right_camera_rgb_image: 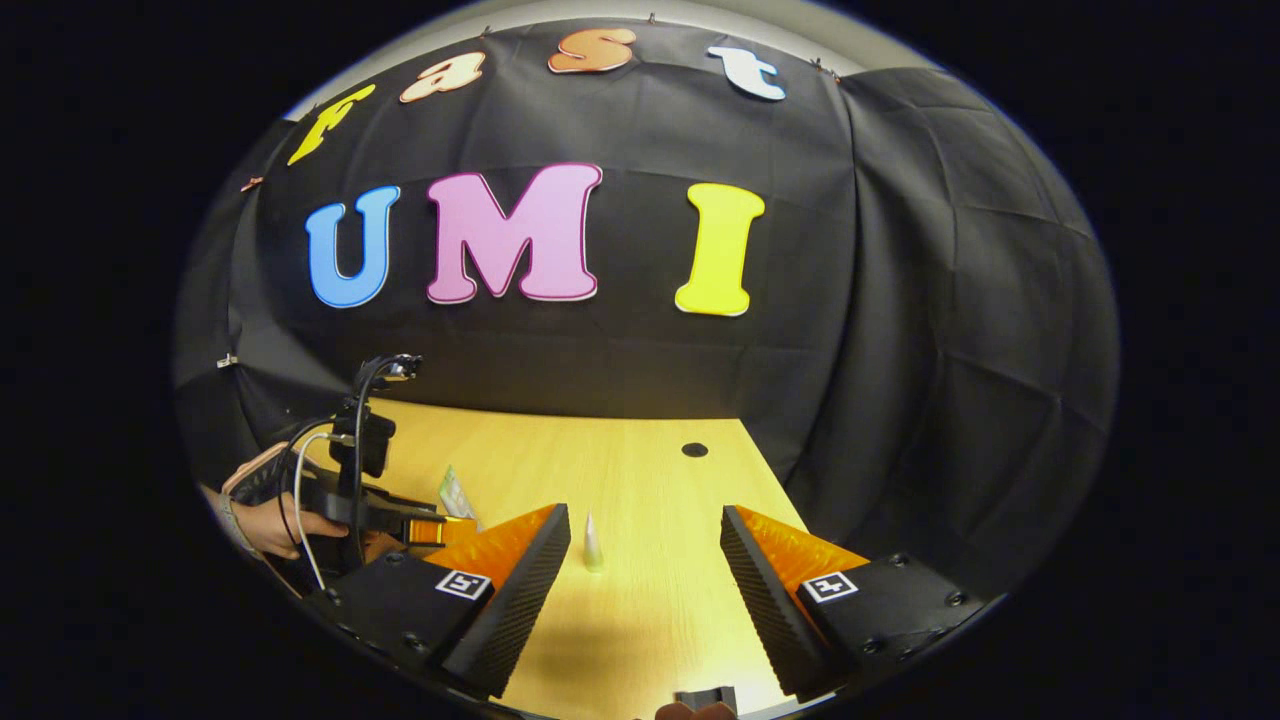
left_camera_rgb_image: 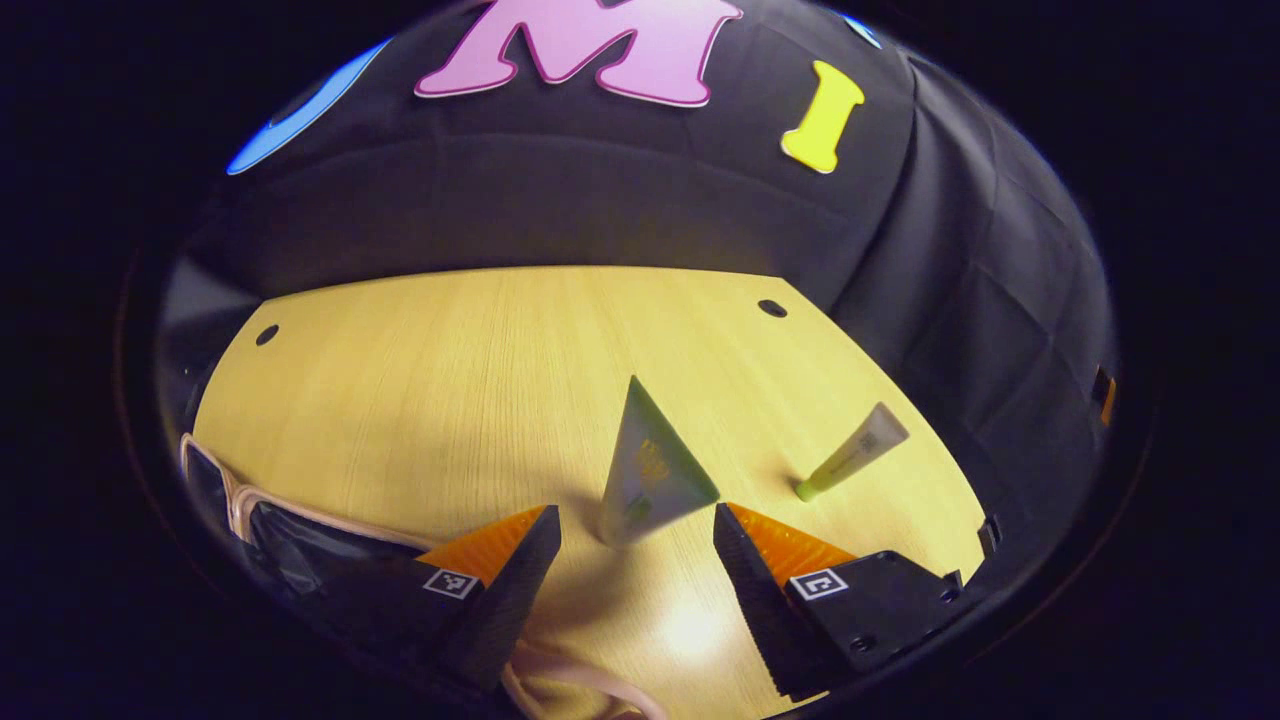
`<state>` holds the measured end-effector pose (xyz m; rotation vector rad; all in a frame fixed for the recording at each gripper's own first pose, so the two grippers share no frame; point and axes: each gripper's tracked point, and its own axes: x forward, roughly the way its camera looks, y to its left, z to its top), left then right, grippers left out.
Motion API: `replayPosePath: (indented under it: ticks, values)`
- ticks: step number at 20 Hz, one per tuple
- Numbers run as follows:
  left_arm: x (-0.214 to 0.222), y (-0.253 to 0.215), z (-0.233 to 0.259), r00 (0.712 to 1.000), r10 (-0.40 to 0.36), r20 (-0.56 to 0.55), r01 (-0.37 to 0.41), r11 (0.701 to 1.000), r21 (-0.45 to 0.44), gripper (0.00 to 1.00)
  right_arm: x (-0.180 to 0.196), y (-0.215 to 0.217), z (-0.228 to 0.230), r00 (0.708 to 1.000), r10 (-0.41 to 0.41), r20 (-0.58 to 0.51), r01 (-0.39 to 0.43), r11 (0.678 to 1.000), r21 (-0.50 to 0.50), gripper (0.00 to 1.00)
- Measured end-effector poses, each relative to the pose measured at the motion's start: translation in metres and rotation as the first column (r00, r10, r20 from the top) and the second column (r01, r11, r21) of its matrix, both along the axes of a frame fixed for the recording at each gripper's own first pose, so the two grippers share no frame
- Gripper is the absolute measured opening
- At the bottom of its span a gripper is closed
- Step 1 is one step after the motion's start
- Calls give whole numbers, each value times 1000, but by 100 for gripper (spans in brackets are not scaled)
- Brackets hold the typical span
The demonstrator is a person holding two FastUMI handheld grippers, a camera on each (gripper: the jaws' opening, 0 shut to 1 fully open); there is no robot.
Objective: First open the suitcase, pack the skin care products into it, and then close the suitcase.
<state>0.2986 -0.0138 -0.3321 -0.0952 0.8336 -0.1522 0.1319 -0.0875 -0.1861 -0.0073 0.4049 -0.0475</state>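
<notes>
Left gripper (left_camera_rgb_image: 637, 545) sat low over the wooden table (left_camera_rgb_image: 450, 380) with its jaws spread wide and nothing between the fingers touching them. Large tube (left_camera_rgb_image: 650, 475) stood on its cap just ahead of the gap between the fingers, apart from both: pale grey-green body, darker green flat crimped end, yellowish print mid-body that was too blurred to read. Its long axis ran near vertical, cap down on the table, and the crimped end fanned out wide up top, leaning slightly toward the right finger. Small tube (left_camera_rgb_image: 855, 452) lay farther right near the table's right edge, well apart from the big one: beige body, lime green cap. It was tilted, cap end down-left on the wood, crimped end raised up-right toward the booth wall. Suitcase (left_camera_rgb_image: 270, 520) sat at the left edge of the left gripper view, open, with a pale pink rim and dark lining, partly behind the left finger. Right gripper (right_camera_rgb_image: 645, 560) hung higher and farther back, jaws also wide, holding nothing. In the right gripper view the small tube (right_camera_rgb_image: 593, 545) showed as a pale sliver between the fingers, farther off on the table, and a hand (right_camera_rgb_image: 270, 520) held the left gripper (right_camera_rgb_image: 440, 530) at left, the big tube (right_camera_rgb_image: 455, 492) just beyond its tips.
</notes>
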Motion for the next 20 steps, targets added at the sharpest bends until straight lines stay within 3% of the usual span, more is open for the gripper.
replayPosePath:
  ticks: [3,6,9,13,14,20]
  values:
    - [23,8,-21,998,66,0,-66,995,71,93,13,-6,-38,996,41,-73,-39,999,26,96]
    - [30,18,-35,998,52,-17,-48,976,211,94,30,-2,-89,984,86,-155,-76,995,68,96]
    - [31,16,-40,999,40,-23,-35,984,175,51,47,22,-132,962,163,-219,-139,983,121,98]
    - [25,14,-35,999,31,-29,-27,991,134,50,70,47,-166,935,247,-256,-216,966,143,98]
    - [23,11,-32,999,25,-32,-21,992,121,46,73,51,-175,929,254,-269,-218,963,156,98]
    - [0,-12,19,1000,-25,-2,25,998,57,44,95,56,-213,918,257,-302,-219,963,155,98]
